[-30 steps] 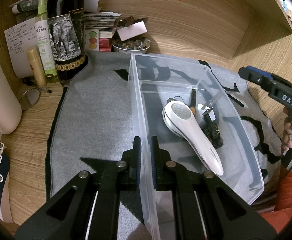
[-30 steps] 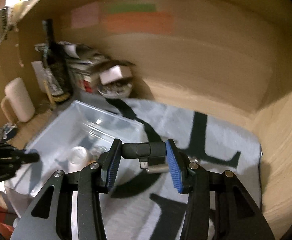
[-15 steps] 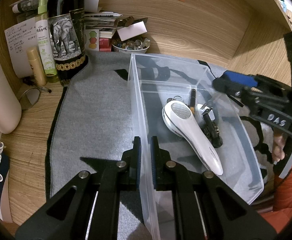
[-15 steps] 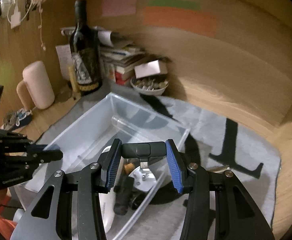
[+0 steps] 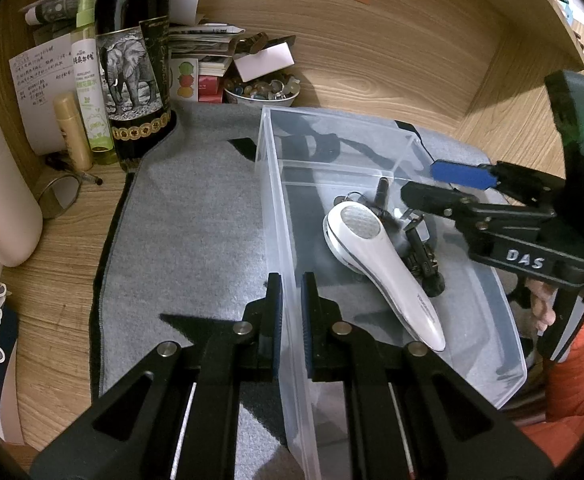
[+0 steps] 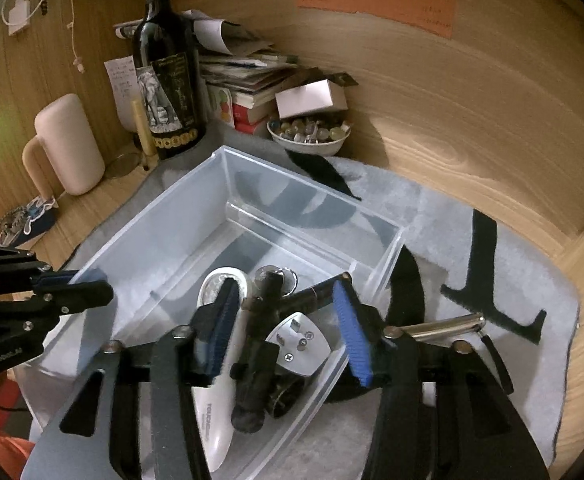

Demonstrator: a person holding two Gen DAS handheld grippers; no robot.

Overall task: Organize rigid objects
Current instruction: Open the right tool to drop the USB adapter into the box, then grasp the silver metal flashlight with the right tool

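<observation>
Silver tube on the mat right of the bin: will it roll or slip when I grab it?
The silver tube looks round and lies on its side on the grey mat, so a nudge may roll it, though the fuzzy pile should damp that. Its polished surface could slip in a light grip. It looks rigid.

Lighting: dim, warm, apparently from above. Hard shadows on grey mat point(image 5: 196, 216); glare on clear bin point(image 6: 180, 216) walls. Strong fisheye bending, black vignetted corners. Right wrist view slightly motion-blurred near right gripper point(image 6: 288, 334).
</observation>
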